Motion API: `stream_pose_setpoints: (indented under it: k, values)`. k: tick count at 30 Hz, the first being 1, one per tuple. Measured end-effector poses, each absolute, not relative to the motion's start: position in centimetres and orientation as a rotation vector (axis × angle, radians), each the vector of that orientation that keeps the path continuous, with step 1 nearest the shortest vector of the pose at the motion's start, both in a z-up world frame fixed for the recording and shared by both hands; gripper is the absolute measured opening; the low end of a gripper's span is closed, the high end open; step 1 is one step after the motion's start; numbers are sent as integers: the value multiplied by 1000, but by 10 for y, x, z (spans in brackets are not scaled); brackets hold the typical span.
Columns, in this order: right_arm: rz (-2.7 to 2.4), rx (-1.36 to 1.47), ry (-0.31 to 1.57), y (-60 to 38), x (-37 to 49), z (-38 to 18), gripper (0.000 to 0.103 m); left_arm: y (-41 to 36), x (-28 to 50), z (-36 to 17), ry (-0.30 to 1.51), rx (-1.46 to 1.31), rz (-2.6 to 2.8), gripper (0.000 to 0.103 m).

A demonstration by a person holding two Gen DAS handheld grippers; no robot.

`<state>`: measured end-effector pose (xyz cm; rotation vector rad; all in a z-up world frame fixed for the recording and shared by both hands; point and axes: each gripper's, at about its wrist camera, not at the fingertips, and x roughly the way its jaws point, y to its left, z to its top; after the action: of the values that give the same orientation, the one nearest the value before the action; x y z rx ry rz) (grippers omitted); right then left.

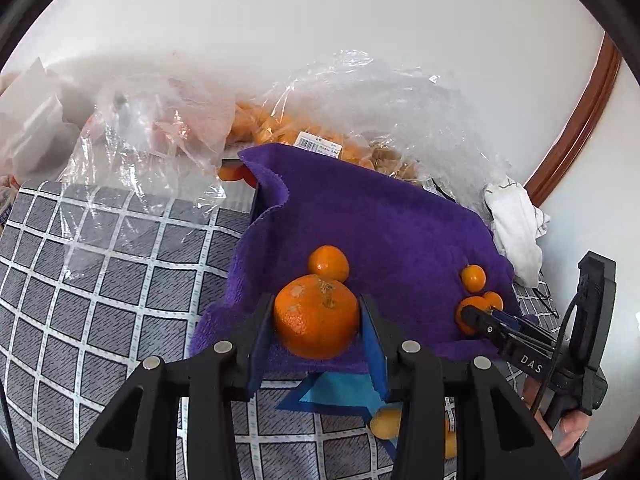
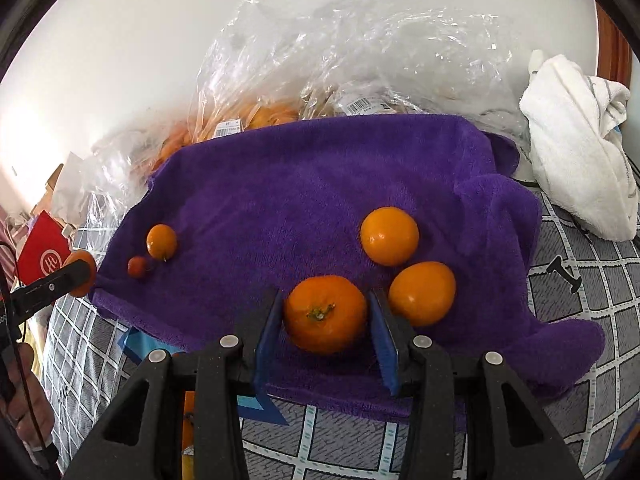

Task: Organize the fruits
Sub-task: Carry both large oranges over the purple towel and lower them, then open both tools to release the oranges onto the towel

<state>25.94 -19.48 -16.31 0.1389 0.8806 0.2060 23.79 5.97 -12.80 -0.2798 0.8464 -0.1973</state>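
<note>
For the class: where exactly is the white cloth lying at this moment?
In the right wrist view the white cloth lies bunched at the far right, just past the purple towel's right edge, beside the clear plastic bags.

White wall [image 1: 320,20]; brown trim [image 1: 576,128], perhaps door frame.

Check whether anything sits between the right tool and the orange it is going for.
Nothing visible does: the stemmed orange sits between the right tool's fingers on the purple towel. A second orange lies just outside one finger, not in the way.
</note>
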Motion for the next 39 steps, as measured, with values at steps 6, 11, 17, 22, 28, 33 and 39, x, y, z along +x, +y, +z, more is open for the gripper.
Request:
stream_pose_setpoints:
  k: [6, 11, 17, 22, 28, 33, 39]
  values:
    - [226, 184, 892, -203, 249, -153, 44, 47, 255, -139, 892, -310, -232, 39]
    - [246, 192, 863, -209, 230, -143, 46, 34, 263, -144, 914, -293, -235, 39]
    - [232, 162, 841, -216, 212, -137, 46, 17, 263, -150, 909, -216, -192, 39]
    - [210, 162, 836, -222, 201, -135, 46, 9, 264, -149, 906, -141, -170, 39]
    - [184, 173, 842, -224, 185, -139, 46, 17, 261, -143, 923, -185, -193, 48]
    - [179, 156, 852, -215, 170, -141, 46, 27, 240, -125, 886, -196, -209, 51]
    - [176, 108, 827, -191, 149, -143, 46, 56, 208, -113, 874, -216, -180, 52]
